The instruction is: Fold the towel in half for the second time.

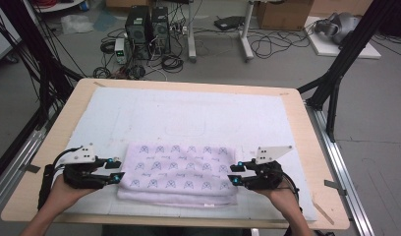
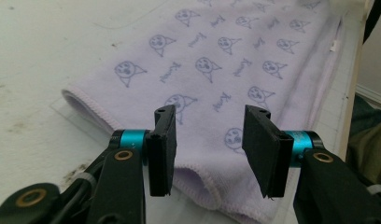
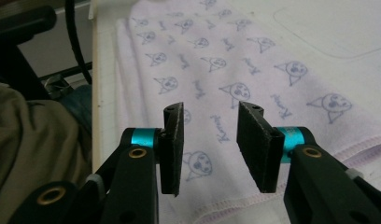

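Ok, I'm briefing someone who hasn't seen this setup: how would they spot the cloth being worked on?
On the wooden table lies a white mat; along its near edge is the folded towel. It is pale lilac, printed with rows of small cartoon faces and script, with a stitched hem, and it lies between the open left claw and right claw.

Folded towel on mat, between left gripper and right gripper

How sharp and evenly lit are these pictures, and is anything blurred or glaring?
High view: soft and a bit low in detail, even light, no glare on the towel. Left gripper view: towel print crisp, mat washed out bright. Right gripper view: near towel hem sharp, far end pale and overexposed.
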The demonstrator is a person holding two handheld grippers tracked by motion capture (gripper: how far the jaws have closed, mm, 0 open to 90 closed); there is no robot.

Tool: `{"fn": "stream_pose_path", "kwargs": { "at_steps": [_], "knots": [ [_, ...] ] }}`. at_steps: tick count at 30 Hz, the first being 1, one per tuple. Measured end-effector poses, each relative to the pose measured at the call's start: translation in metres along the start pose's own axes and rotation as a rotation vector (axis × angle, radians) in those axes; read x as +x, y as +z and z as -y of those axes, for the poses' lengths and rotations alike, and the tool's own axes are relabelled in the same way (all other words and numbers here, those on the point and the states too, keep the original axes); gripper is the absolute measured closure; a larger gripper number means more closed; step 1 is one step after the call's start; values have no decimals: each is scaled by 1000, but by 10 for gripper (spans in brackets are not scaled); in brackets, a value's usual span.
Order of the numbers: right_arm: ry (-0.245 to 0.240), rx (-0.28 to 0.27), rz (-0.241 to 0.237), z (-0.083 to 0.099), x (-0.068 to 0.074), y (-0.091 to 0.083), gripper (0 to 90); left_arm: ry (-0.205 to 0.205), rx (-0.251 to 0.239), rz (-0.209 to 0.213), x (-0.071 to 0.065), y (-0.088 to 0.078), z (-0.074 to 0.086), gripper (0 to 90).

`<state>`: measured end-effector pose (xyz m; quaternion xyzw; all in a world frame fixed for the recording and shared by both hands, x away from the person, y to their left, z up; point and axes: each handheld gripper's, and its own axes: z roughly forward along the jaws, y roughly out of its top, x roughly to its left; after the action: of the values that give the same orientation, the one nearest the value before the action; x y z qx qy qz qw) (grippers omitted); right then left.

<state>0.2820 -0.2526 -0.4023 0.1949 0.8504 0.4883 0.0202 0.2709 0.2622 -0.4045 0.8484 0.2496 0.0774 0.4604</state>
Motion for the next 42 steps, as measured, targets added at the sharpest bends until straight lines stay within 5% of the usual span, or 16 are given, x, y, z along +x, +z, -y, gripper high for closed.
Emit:
{"fn": "stream_pose_path", "kwargs": {
  "at_steps": [4,10,12,14,17,21,25,27,30,33,42],
  "knots": [
    [-32,81,-2,7,2,21,591,12,44,34,-6,16,5,581],
    [-56,180,-23,21,8,39,573,56,127,32,-15,29,19,574],
    [-39,175,-36,24,8,41,654,73,119,16,-18,32,22,648],
    [-50,181,-44,23,7,41,810,63,113,19,-18,32,21,815],
    [-68,189,-50,18,7,40,859,62,94,12,-17,26,17,852],
    [-76,126,-49,7,10,25,865,62,43,12,-22,9,9,856],
    [-91,68,-76,-2,23,9,865,71,15,27,-33,-7,9,856],
    [-88,80,-98,2,31,7,857,70,25,43,-38,-8,15,847],
    [-67,92,-134,11,33,11,777,52,51,59,-37,-3,22,665],
    [-38,48,-130,10,25,12,688,31,33,43,-31,1,18,571],
    [-3,51,57,-7,-23,22,589,-7,-29,-102,7,21,-6,545]
  ]
}}
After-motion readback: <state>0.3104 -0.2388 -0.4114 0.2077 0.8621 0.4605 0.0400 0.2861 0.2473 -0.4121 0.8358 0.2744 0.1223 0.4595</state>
